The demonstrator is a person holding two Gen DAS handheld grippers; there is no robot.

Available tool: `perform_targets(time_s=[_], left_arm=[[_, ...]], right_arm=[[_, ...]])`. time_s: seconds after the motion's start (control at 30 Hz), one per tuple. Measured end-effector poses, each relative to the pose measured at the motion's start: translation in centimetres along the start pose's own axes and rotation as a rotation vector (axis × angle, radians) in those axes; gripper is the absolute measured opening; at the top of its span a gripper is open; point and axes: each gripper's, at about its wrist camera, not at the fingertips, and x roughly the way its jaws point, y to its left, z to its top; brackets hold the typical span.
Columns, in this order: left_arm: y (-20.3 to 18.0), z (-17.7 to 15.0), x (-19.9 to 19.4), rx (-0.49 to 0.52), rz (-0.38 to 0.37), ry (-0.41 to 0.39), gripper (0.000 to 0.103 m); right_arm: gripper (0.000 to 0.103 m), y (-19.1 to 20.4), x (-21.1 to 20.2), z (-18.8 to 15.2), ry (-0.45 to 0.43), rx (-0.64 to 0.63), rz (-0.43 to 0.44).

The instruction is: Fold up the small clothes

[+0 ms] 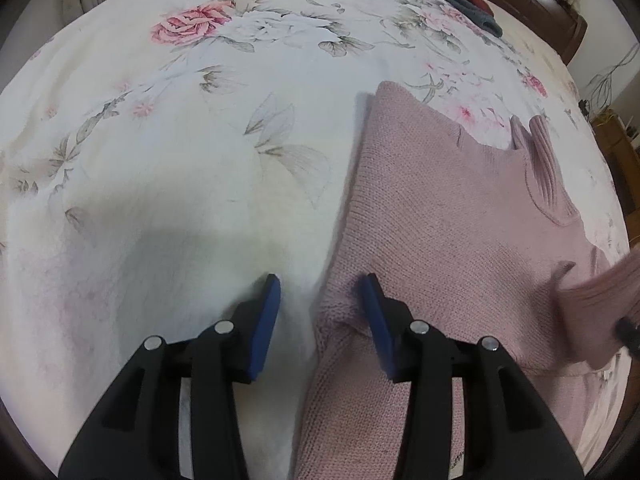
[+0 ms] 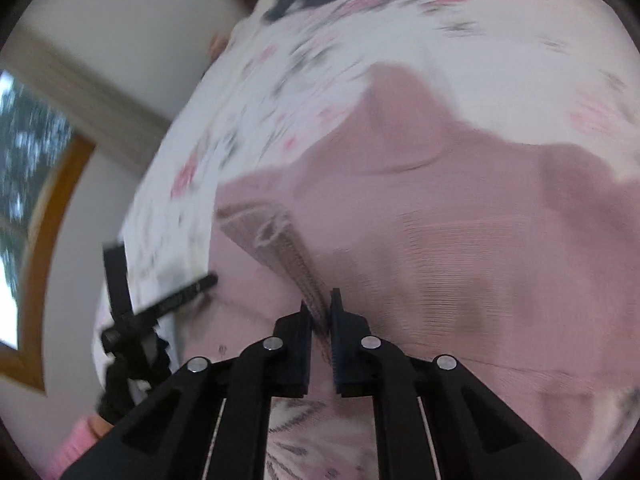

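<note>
My right gripper [image 2: 321,304] pinches the pink sweater [image 1: 460,216]'s ribbed cuff [image 2: 298,268]; left gripper [image 1: 320,292] jaws spread, straddling its edge. One side looks folded; sleeve fold unfinished.

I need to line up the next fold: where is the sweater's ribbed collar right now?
In the left wrist view the ribbed collar lies at right, on the far end of the pink sweater, over the floral bedspread.

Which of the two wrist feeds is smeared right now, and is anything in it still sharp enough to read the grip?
Right wrist view: heavy motion blur over the floral bedspread and pink sweater; only the right gripper stays crisp, shut on a ribbed sleeve cuff. Left wrist view: sharp, soft shadow on the sheet, left gripper open; the cuff at its right edge is blurred.
</note>
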Motion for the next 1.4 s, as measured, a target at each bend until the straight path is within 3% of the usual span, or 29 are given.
perform_targets(time_s=[0.1,0.27,0.47,0.57,0.7,0.8,0.9,0.97,1.1,1.3,1.4], left_arm=[[0.0,0.0,0.0,0.002,0.004,0.0,0.043],[-0.2,0.0,0.0,0.008,0.01,-0.003,0.043],[-0.4,-0.1,0.2,0.013,0.018,0.0,0.044],[-0.3,-0.1,0.1,0.016,0.018,0.002,0.044],[-0.1,0.0,-0.2,0.004,0.005,0.001,0.044],[-0.5,-0.3,-2.7,-0.029,-0.001,-0.046,0.041],[-3.5,-0.3,-5.7,0.052,-0.041,-0.138,0.042],[-6.4,-0.2,-6.9,0.127,-0.071,-0.164,0.047],[-11.3,-0.2,-5.8,0.214,-0.14,-0.1,0.05],[-11.3,-1.4,-1.1,0.203,-0.061,-0.009,0.049],[-9.6,-1.5,0.6,0.183,-0.031,0.018,0.049]], right_arm=[[0.008,-3.6,-2.9,0.1,-0.058,0.105,-0.005],[0.008,-8.5,-5.8,-0.4,-0.093,0.182,-0.084],[0.009,-12.8,-5.3,-1.9,-0.028,0.232,-0.177],[0.016,-14.1,-4.3,-2.9,0.021,0.233,-0.214],[0.018,-14.8,-6.2,-4.5,0.003,0.229,-0.203],[0.021,-14.1,-8.8,-5.0,-0.068,0.196,-0.234],[0.022,-11.7,-10.7,-3.9,-0.137,0.123,-0.242],[0.027,-9.8,-10.0,-2.6,-0.133,0.077,-0.218],[0.028,-7.5,-6.1,-1.2,-0.056,-0.007,-0.231],[0.027,-9.9,-2.2,-1.6,0.048,0.029,-0.267],[0.027,-11.5,-1.6,-2.1,0.069,0.052,-0.229]])
